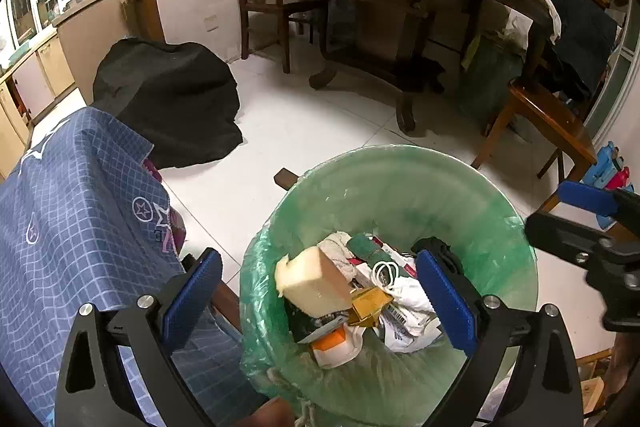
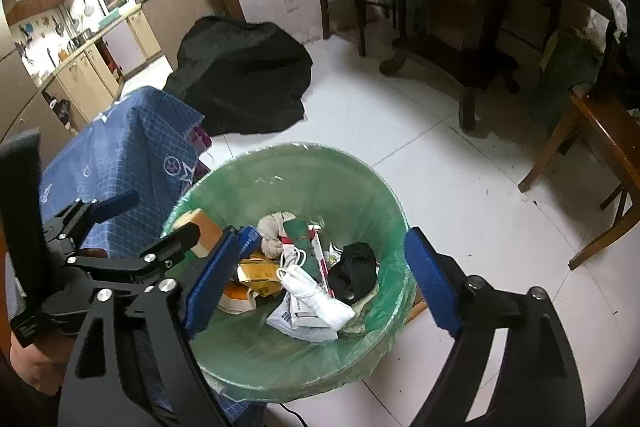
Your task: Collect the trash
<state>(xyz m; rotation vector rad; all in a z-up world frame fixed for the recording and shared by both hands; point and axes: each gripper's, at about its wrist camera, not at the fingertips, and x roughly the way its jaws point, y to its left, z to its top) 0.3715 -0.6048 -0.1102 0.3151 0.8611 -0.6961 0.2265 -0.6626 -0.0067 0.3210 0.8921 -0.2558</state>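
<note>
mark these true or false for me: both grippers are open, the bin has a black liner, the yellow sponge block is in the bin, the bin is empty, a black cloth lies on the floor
1. Both the left gripper and the right gripper are open: true.
2. The round bin has a black liner: false, its plastic liner is translucent green.
3. The pale yellow sponge block is in the bin: true.
4. The bin is empty: false, it holds mixed trash.
5. A black cloth heap lies on the white tiled floor: true.

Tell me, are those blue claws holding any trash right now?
No. Both the left gripper and right gripper are open over the green-lined bin; the yellow sponge sits between the left fingers, untouched.
</note>
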